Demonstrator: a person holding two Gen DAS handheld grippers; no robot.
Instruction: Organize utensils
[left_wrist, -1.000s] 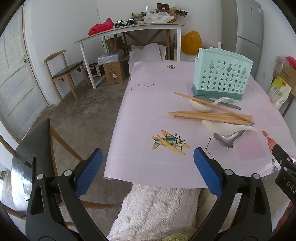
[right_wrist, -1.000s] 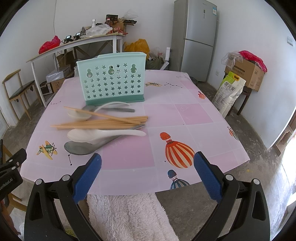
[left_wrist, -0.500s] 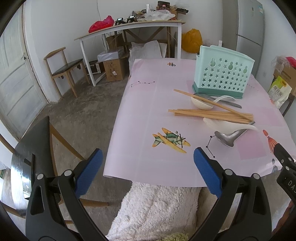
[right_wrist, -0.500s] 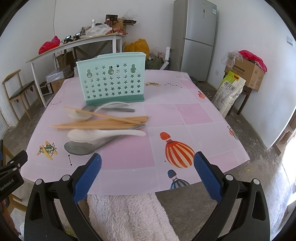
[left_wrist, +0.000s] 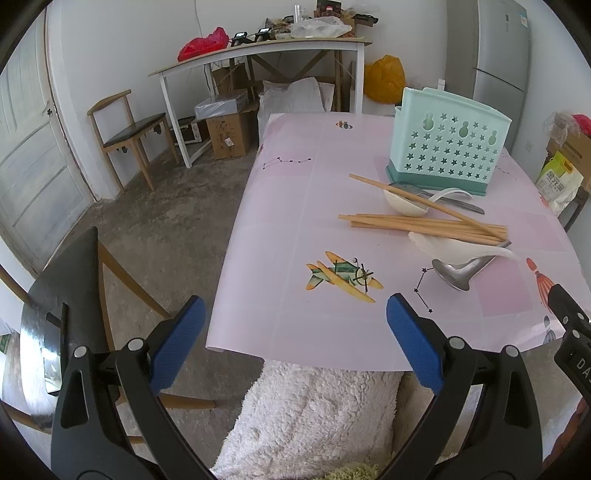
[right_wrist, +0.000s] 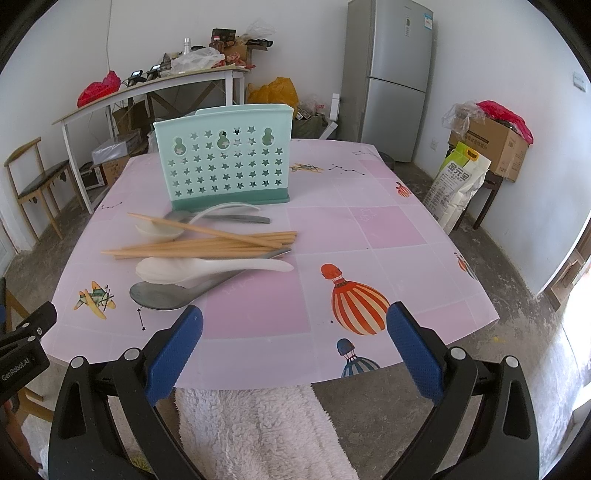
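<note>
Both grippers – left gripper (left_wrist: 293, 345), right gripper (right_wrist: 294, 345) – hang spread and empty at the table's (right_wrist: 388, 236) near edge. Ahead of the jaws lie chopsticks (right_wrist: 207, 245) and spoons (right_wrist: 207, 267) – holder (right_wrist: 225, 157) behind, bare cloth rightward.

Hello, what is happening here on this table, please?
A person holds two claws, the left claw and the right claw, both open and empty, at the near edge of the table. Nothing is sorted yet: the chopsticks, two white spoons and two metal spoons lie piled in front of the mint green utensil holder.
</note>
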